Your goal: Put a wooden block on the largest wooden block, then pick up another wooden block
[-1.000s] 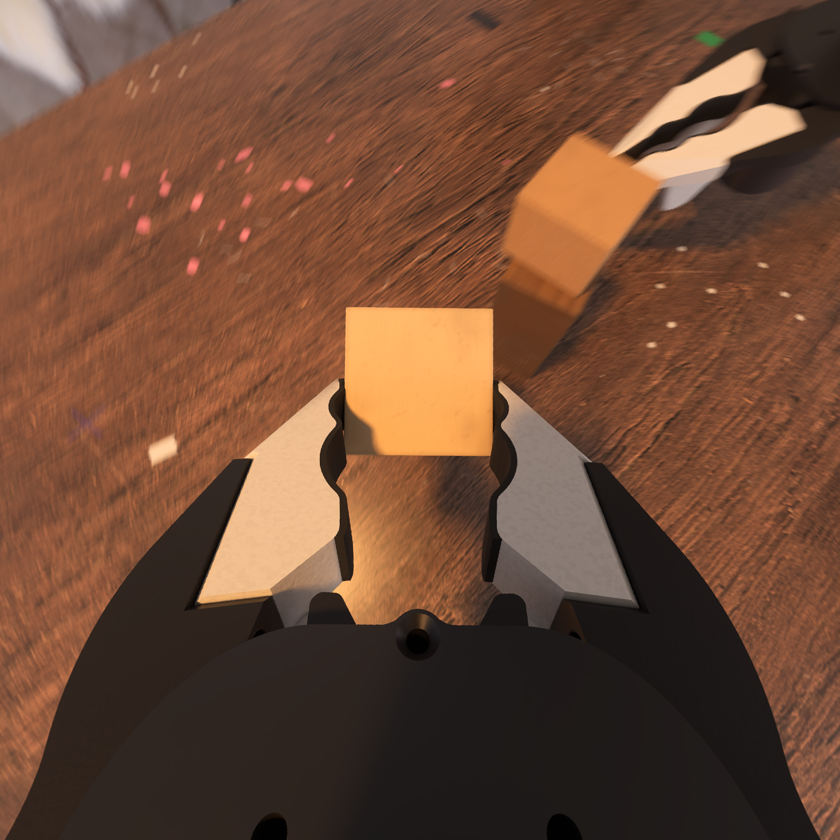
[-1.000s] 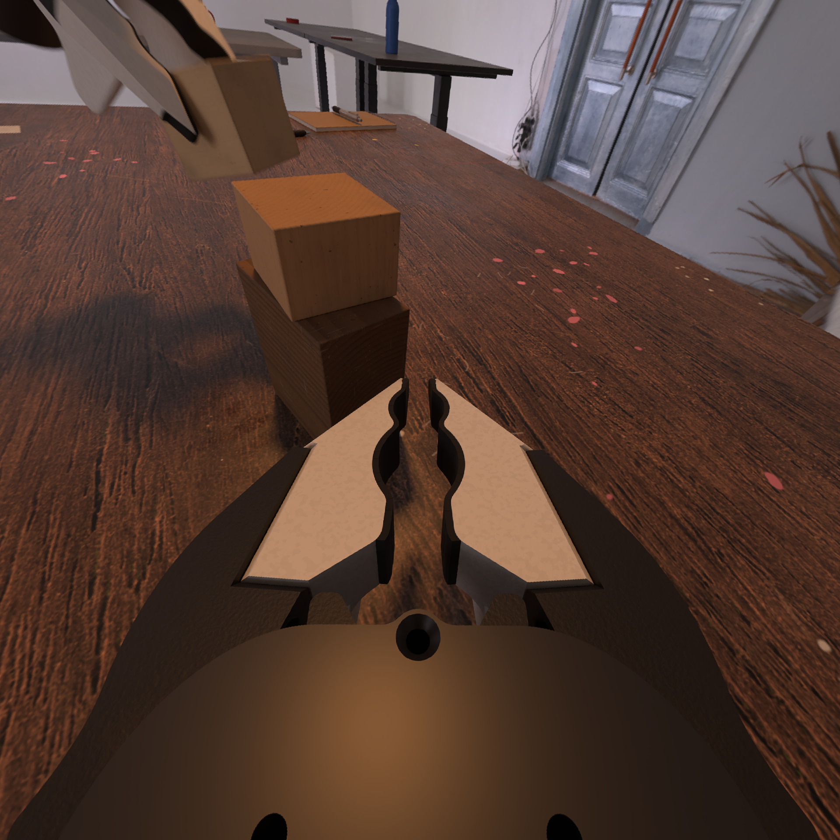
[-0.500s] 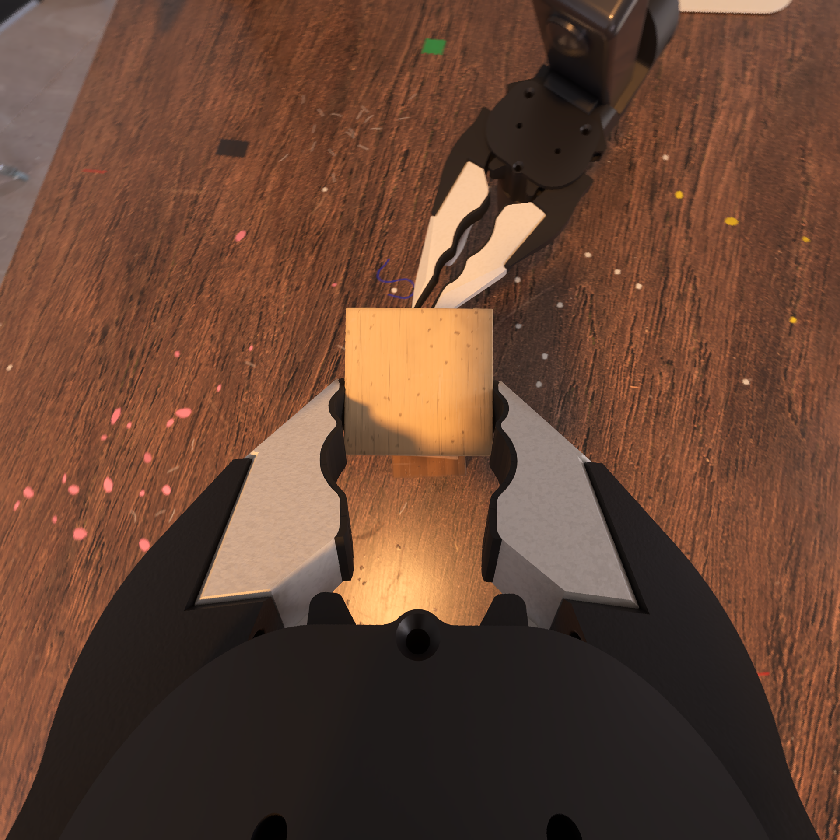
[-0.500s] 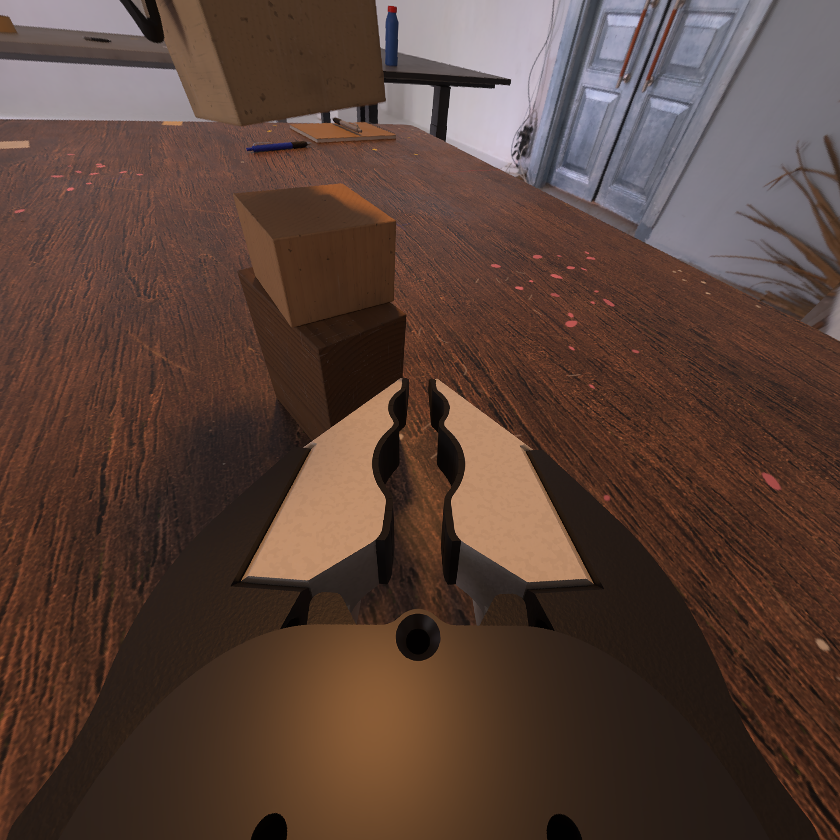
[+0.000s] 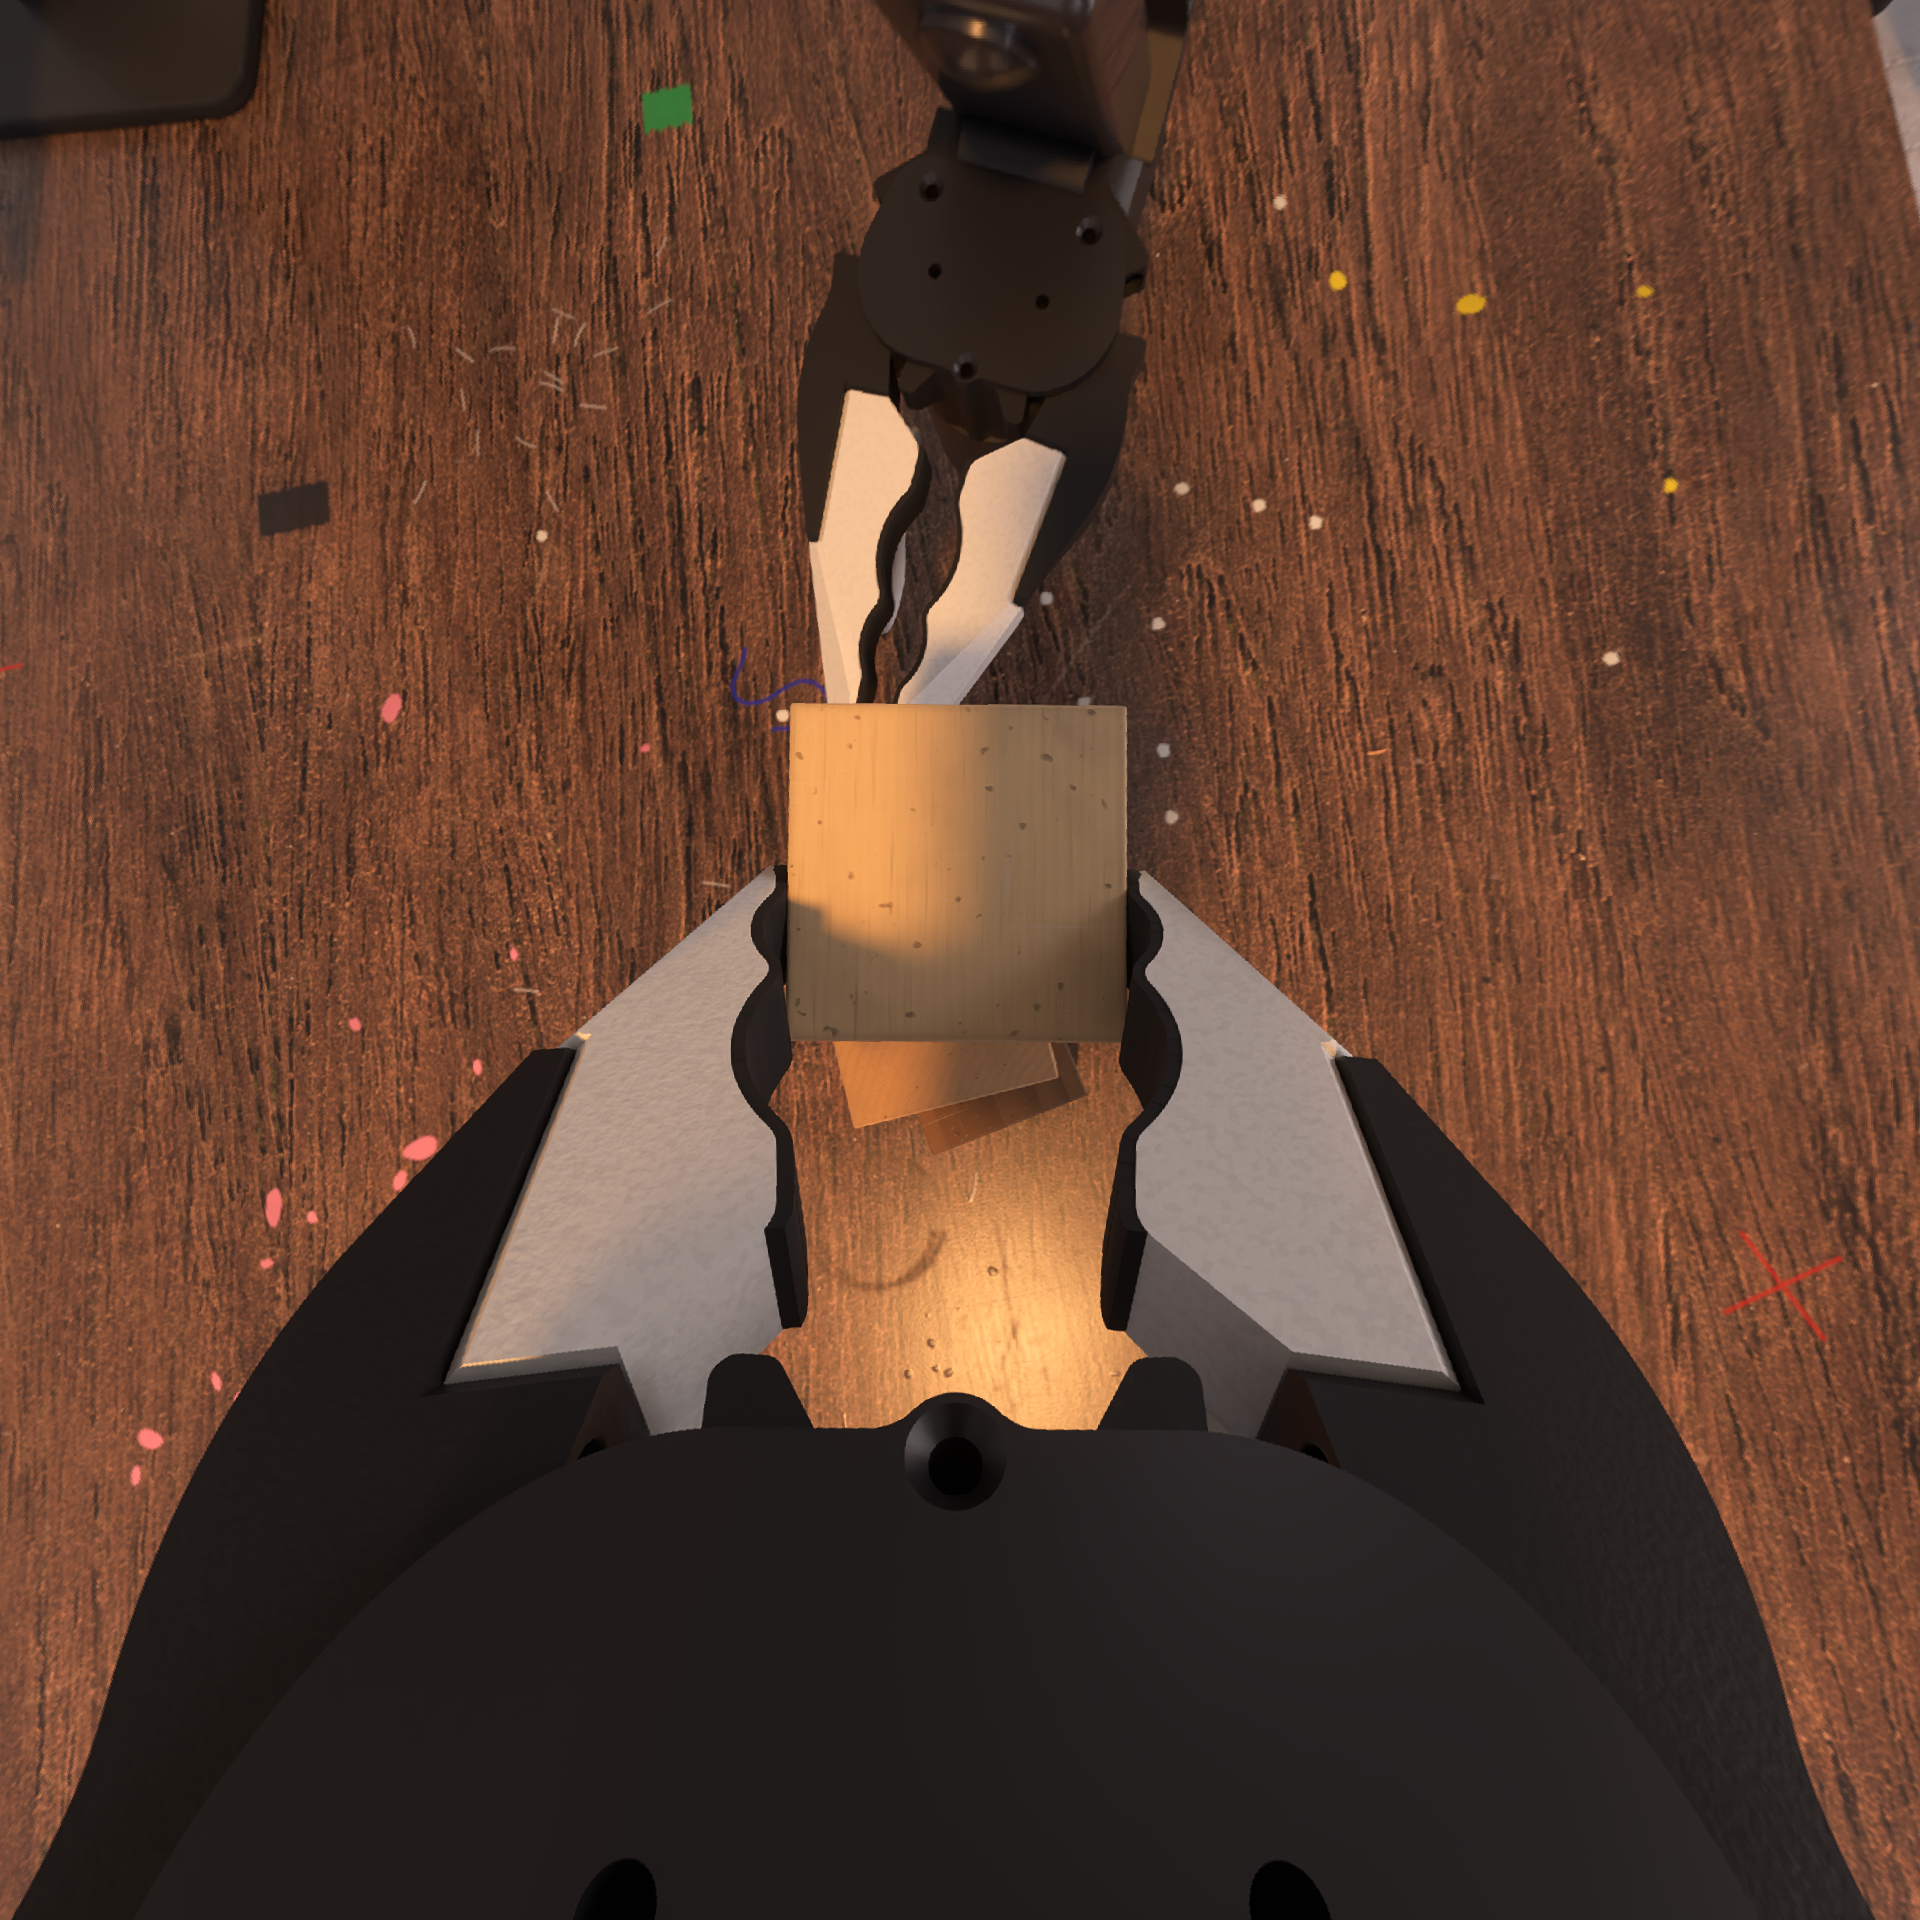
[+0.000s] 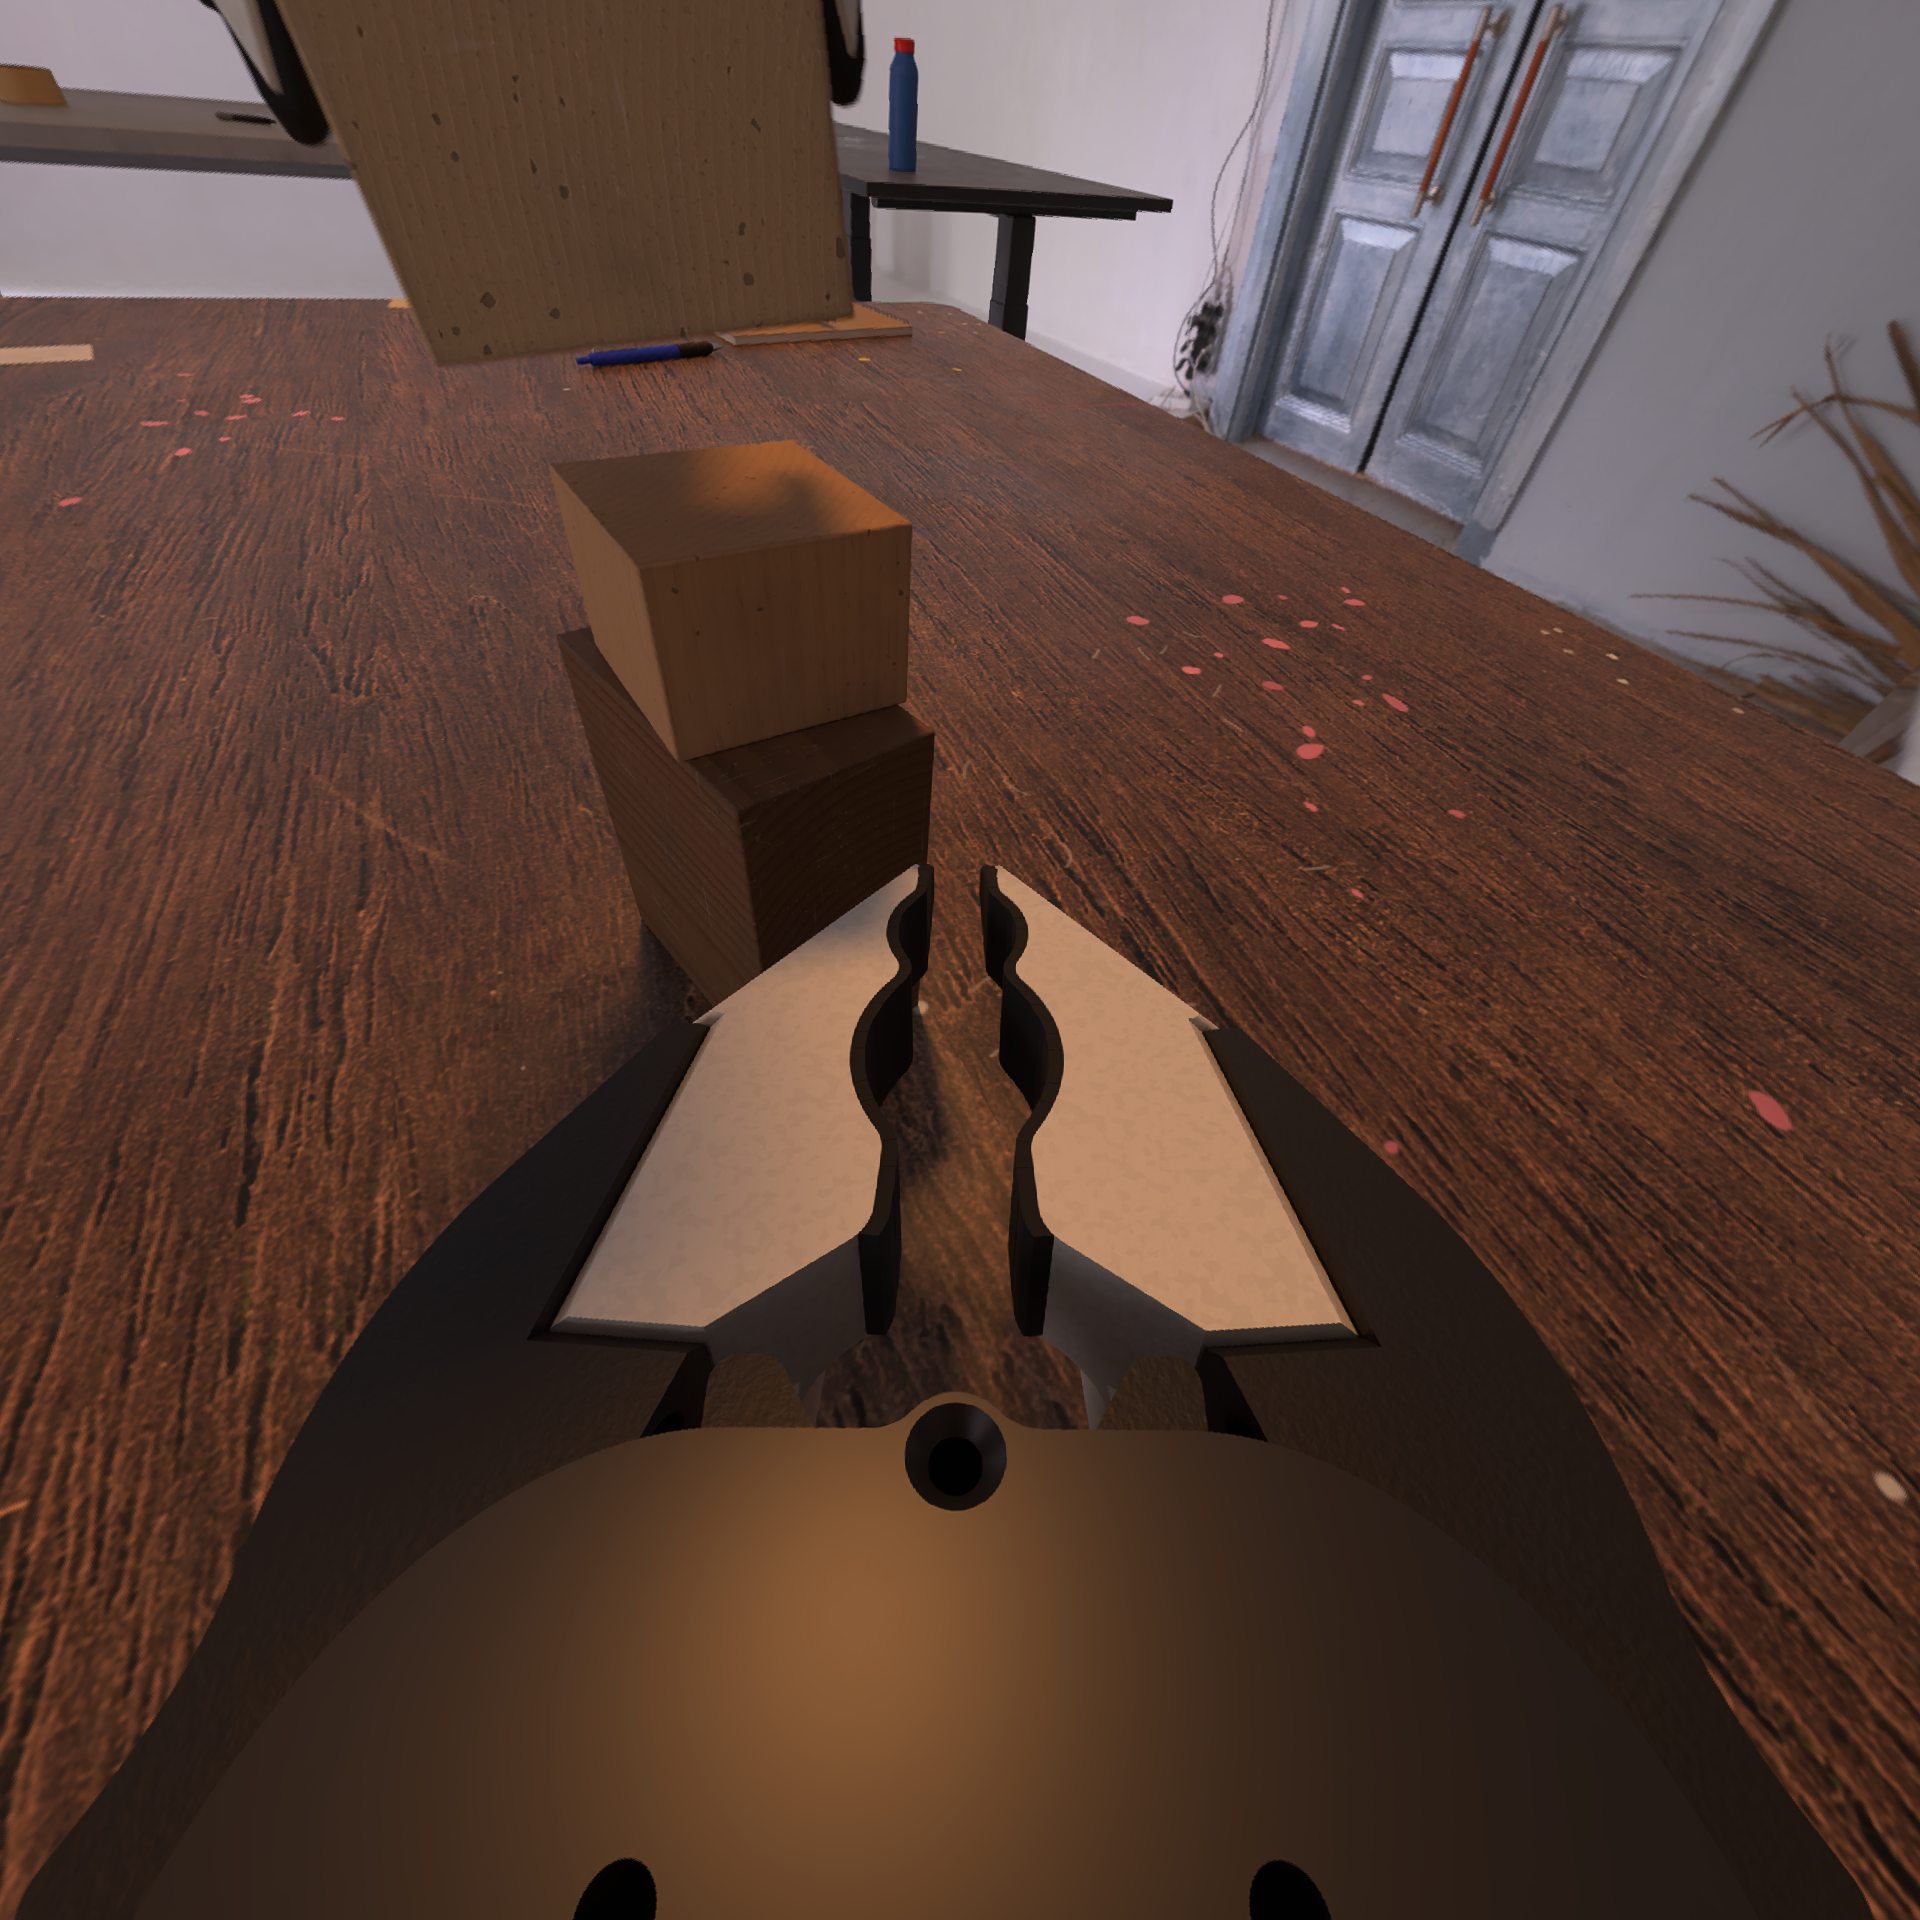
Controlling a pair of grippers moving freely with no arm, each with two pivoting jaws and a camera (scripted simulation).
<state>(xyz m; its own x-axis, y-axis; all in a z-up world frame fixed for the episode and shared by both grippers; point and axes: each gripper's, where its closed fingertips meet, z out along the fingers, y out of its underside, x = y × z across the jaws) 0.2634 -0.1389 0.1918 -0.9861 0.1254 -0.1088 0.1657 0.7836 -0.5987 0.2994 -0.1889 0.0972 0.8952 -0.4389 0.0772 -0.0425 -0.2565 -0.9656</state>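
My left gripper [image 5: 956, 883] is shut on a pale wooden block [image 5: 956, 873] and holds it in the air, pointing straight down. Under it, mostly hidden, is the stack: a mid-brown block [image 5: 940, 1081] on a dark block [image 5: 987, 1122]. In the right wrist view the mid-brown block [image 6: 743, 592] sits skewed on the larger dark block [image 6: 769, 831], and the held pale block [image 6: 592, 166] hangs well above them. My right gripper [image 6: 956, 883] is empty with its jaws almost together, low over the table just short of the stack. It also shows in the left wrist view [image 5: 883, 686].
The wooden table [image 6: 1351, 935] has paint specks. At its far end lie a blue pen [image 6: 644, 353] and a flat board [image 6: 821, 327]. A black desk [image 6: 997, 192] with a blue bottle [image 6: 902, 104] and a grey-blue door [image 6: 1455, 239] stand beyond.
My left gripper has swung over the stack with the pale block and now looks straight down on it. The right gripper and the stack have not moved.
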